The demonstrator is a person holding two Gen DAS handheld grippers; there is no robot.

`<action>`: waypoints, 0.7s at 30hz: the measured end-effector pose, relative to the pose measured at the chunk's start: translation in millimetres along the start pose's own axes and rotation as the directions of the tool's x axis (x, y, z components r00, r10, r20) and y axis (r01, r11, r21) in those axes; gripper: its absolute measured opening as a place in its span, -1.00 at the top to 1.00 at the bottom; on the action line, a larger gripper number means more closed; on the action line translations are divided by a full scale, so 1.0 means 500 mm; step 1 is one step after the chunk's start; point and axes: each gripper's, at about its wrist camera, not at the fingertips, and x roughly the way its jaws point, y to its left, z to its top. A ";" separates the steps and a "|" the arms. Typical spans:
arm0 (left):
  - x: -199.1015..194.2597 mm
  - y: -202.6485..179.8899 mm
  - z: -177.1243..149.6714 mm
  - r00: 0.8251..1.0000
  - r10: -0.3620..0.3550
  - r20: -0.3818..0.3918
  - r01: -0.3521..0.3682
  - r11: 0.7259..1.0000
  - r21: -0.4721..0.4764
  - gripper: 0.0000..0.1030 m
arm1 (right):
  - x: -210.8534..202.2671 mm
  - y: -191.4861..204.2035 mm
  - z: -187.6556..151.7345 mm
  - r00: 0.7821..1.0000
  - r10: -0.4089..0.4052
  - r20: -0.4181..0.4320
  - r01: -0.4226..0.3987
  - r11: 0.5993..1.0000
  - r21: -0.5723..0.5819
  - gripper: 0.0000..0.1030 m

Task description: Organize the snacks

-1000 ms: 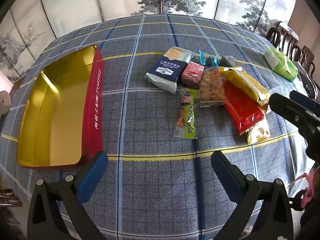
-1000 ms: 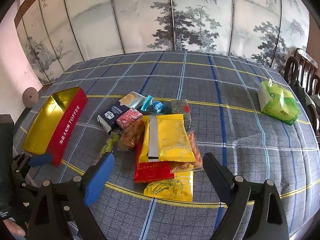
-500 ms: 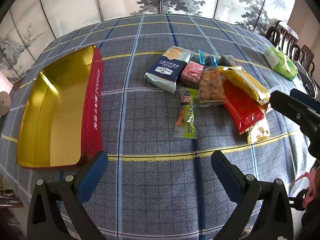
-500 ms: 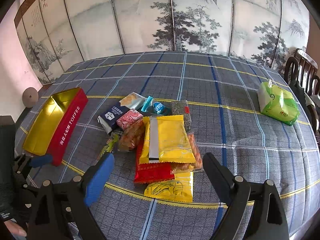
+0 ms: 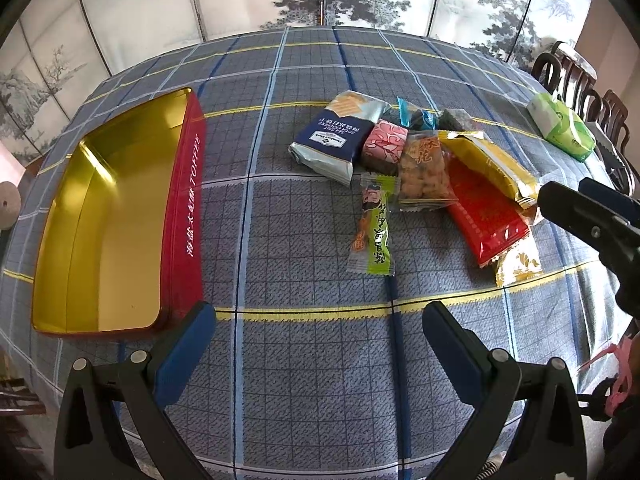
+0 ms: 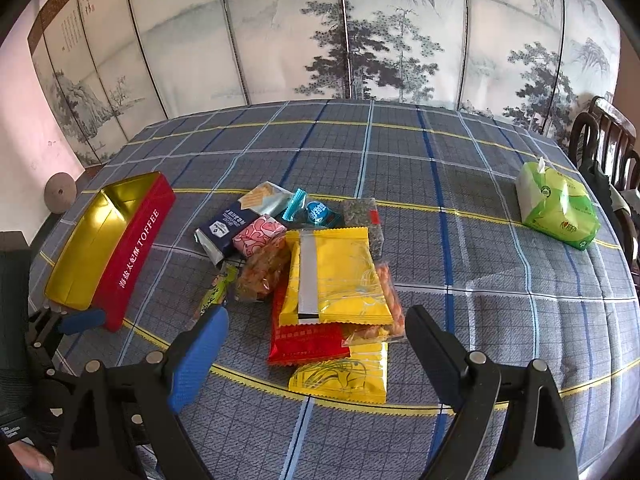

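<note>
Red tin (image 5: 182, 216), gold inside, lettered "TOFFEE" beside Chinese characters, at left of frame. Snack pile at centre right: navy pack (image 5: 334, 138) printed "Member's Mark", green wrapper (image 5: 372, 232) with Chinese writing, yellow bag (image 6: 338, 276) atop red packet (image 6: 306, 340). Green tissue pack (image 6: 558, 206) far right. Left gripper (image 5: 318, 346) and right gripper (image 6: 316, 354) both spread wide, holding nothing, low over the checked tablecloth (image 5: 320, 380).

toffee tin (image 5: 188, 216): 1 | cracker pack (image 5: 336, 136): 1 | pink packet (image 5: 384, 146): 1 | green snack stick (image 5: 372, 232): 1 | clear fried-snack bags: 2 | yellow packets: 2 | red packet (image 5: 486, 210): 1 | teal candy (image 6: 316, 212): 1 | grey packet (image 6: 364, 220): 1 | tissue pack (image 6: 560, 204): 1 | grippers: 2
</note>
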 end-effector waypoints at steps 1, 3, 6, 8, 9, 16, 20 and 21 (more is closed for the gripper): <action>0.000 0.000 0.000 1.000 -0.002 0.000 0.002 1.000 0.000 -0.99 | 0.000 -0.001 -0.001 1.000 0.000 -0.001 0.000 1.000 0.001 -0.79; 0.000 0.000 -0.001 1.000 -0.001 0.000 0.001 1.000 -0.001 -0.99 | 0.002 0.000 -0.001 1.000 -0.001 -0.003 0.001 1.000 -0.001 -0.79; 0.001 0.000 -0.001 1.000 -0.001 -0.001 0.001 1.000 -0.001 -0.99 | 0.005 0.000 -0.001 1.000 0.000 -0.009 0.000 1.000 -0.001 -0.79; 0.002 0.001 -0.002 1.000 -0.004 -0.003 0.004 1.000 -0.003 -0.99 | 0.006 -0.001 0.000 1.000 0.000 -0.009 0.000 1.000 0.000 -0.79; 0.003 0.002 -0.002 1.000 -0.004 -0.004 0.004 1.000 -0.003 -0.99 | 0.006 -0.001 0.000 1.000 0.000 -0.011 0.000 1.000 0.000 -0.79; 0.007 0.003 -0.003 1.000 -0.006 -0.008 0.006 1.000 -0.005 -0.99 | 0.011 0.000 0.006 1.000 -0.005 -0.018 0.004 1.000 -0.010 -0.79; 0.011 0.007 -0.004 1.000 -0.007 -0.008 0.007 1.000 -0.009 -0.99 | 0.018 0.001 0.008 1.000 -0.009 -0.028 0.009 1.000 -0.016 -0.79; 0.011 0.008 -0.003 1.000 -0.008 -0.008 0.008 1.000 -0.011 -0.99 | 0.021 0.001 0.010 0.999 -0.010 -0.032 0.009 1.000 -0.019 -0.79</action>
